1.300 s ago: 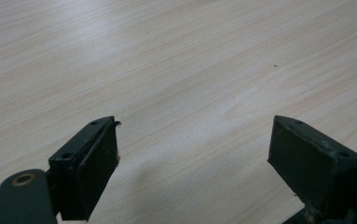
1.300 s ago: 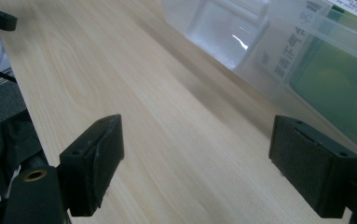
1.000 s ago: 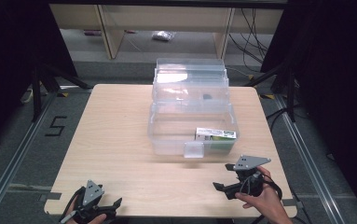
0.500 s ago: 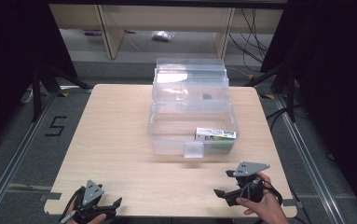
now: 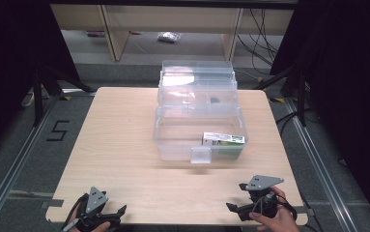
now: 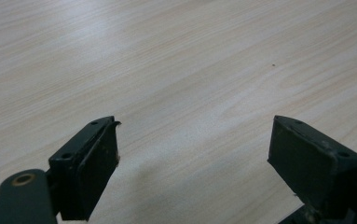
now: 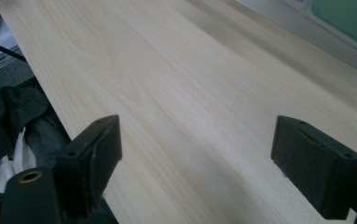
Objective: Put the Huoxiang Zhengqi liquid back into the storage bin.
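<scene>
Left tool (image 5: 120, 211): lower left of the high view, at the counter's near edge, held in a hand (image 5: 93, 226); its own view (image 6: 192, 163) has the jaws spread wide over bare wood, gripping nothing.
Right tool (image 5: 234, 209): lower right of the high view, held in a hand (image 5: 274, 220), grey plate on top; its own view (image 7: 197, 161) has the jaws wide apart and empty.
Counter (image 5: 120, 145): pale wood, centre of the high view.
Clear plastic box (image 5: 197, 116): upper centre of the counter, lid raised at the back, well apart from both tools.
Green-and-white packet (image 5: 223, 140): inside the box, at its lower right corner.
Floor mark "5" (image 5: 57, 130): left of the counter.
</scene>
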